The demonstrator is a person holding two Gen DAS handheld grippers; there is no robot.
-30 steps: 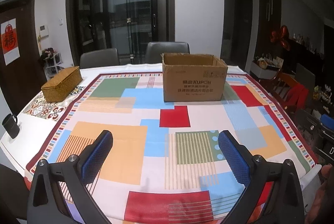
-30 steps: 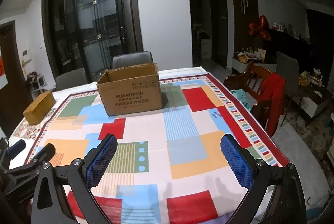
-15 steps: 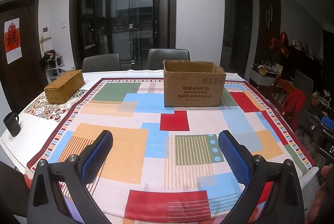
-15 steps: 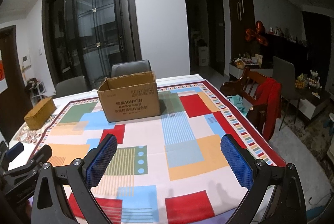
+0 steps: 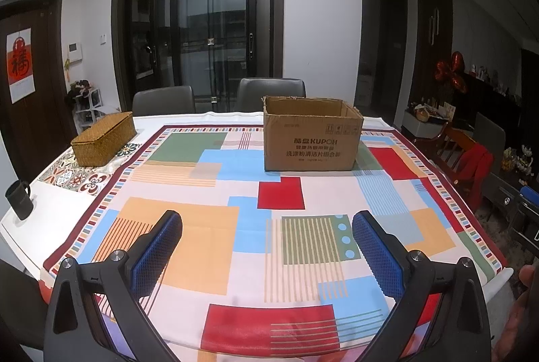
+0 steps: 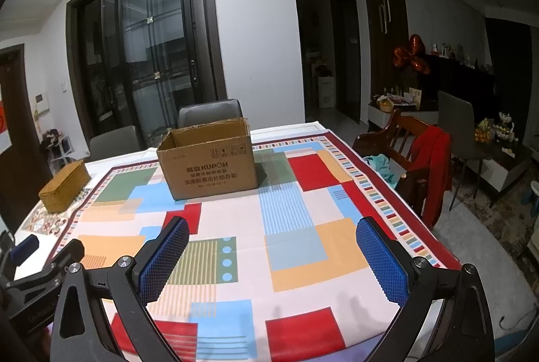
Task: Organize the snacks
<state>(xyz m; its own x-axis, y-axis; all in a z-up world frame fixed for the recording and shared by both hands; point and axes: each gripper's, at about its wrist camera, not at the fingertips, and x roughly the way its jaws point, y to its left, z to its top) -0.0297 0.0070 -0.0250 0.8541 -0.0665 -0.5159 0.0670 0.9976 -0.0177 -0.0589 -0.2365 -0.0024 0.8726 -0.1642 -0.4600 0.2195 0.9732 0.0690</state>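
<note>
An open brown cardboard box [image 5: 311, 141] [image 6: 209, 168] stands at the far middle of the table, its inside hidden from both views. No snacks show on the patterned tablecloth [image 5: 215, 180] [image 6: 293, 247]. My left gripper [image 5: 267, 223] hovers open over the near edge of the table, nothing between its blue pads. My right gripper [image 6: 273, 230] is open too, held above the near right part of the cloth, well short of the box. The left gripper's black body [image 6: 37, 264] shows at the lower left of the right wrist view.
A woven lidded basket [image 5: 104, 139] [image 6: 64, 191] sits at the far left, a black mug [image 5: 19, 200] on the left edge. Two grey chairs [image 5: 269, 92] stand behind the table. A wooden chair [image 6: 407, 156] with a red garment stands to the right.
Both grippers have risen and tilted up a little, so the table and box sit lower in both views. Both stay open and hold nothing.
</note>
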